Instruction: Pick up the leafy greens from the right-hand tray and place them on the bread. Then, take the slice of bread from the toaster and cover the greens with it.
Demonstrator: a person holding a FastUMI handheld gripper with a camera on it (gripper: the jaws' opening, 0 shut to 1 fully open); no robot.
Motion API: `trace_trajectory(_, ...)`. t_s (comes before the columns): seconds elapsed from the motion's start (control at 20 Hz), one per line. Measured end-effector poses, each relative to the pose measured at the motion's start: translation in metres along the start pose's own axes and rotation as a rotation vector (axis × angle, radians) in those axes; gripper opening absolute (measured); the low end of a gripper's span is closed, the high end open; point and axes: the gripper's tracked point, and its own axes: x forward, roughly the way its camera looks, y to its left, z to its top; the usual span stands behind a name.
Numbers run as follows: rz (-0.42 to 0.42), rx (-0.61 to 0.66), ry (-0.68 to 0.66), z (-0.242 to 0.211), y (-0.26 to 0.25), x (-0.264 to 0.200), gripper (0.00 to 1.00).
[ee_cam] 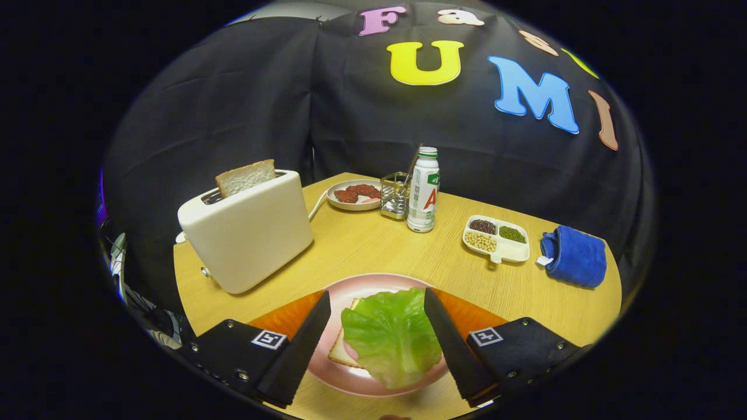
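A green lettuce leaf (391, 338) lies on a slice of bread (341, 350) on a pink plate (373, 283). My gripper (376, 294) is open just above the plate, one finger on each side of the leaf. The right finger overlaps the leaf's edge; the left finger stands apart from it. Beyond the fingers to the left stands a cream toaster (248, 233), and a second slice of bread (245, 177) sticks up out of its slot.
An orange mat (286, 318) lies under the pink plate. At the back of the wooden table (362, 245) are a plate of reddish slices (356, 194), a metal rack (395, 195) and a white bottle (424, 189). A divided dish of beans (496, 238) and a blue cloth (575, 255) sit to the right.
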Motion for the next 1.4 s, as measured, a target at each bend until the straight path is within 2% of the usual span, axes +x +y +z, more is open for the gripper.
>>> trace_trajectory(0.25, 0.008, -0.005, -0.086, 0.035, 0.019, -0.005, 0.98)
trace_trajectory(0.85, 0.102, 0.067, -0.301, 0.118, 0.102, -0.005, 0.98)
trace_trajectory(1.15, 0.08, 0.063, -0.39, 0.142, 0.138, 0.014, 0.98)
trace_trajectory(1.4, 0.133, 0.082, -0.41, 0.143, 0.188, 0.032, 0.97)
